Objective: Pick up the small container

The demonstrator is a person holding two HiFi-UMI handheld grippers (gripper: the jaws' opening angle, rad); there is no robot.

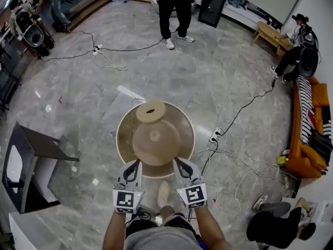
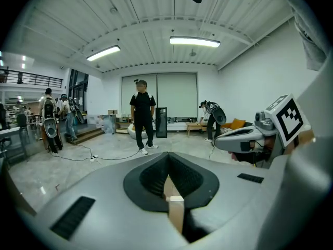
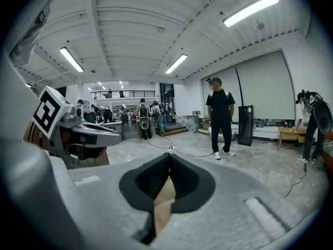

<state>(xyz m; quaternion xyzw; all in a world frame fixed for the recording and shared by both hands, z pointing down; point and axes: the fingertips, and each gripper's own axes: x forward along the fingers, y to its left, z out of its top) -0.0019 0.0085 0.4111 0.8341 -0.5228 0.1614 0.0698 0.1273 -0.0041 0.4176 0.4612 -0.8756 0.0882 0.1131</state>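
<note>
Tan wood, the small round container [image 1: 151, 111] seems to sit at the round brown surface's [image 1: 124, 139] far edge. Your left gripper [image 1: 136, 163] and right gripper [image 1: 176, 161] have fingers clenched on nothing, so the pickup is not yet begun.

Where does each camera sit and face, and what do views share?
Head view: head-mounted, facing steeply down; forearms, left tool, right tool gripping round container.
Left gripper view: on left tool, facing standing person; right tool at right.
Right gripper view: on right tool, same person ahead; left tool at left.
Gripper views share that person.
</note>
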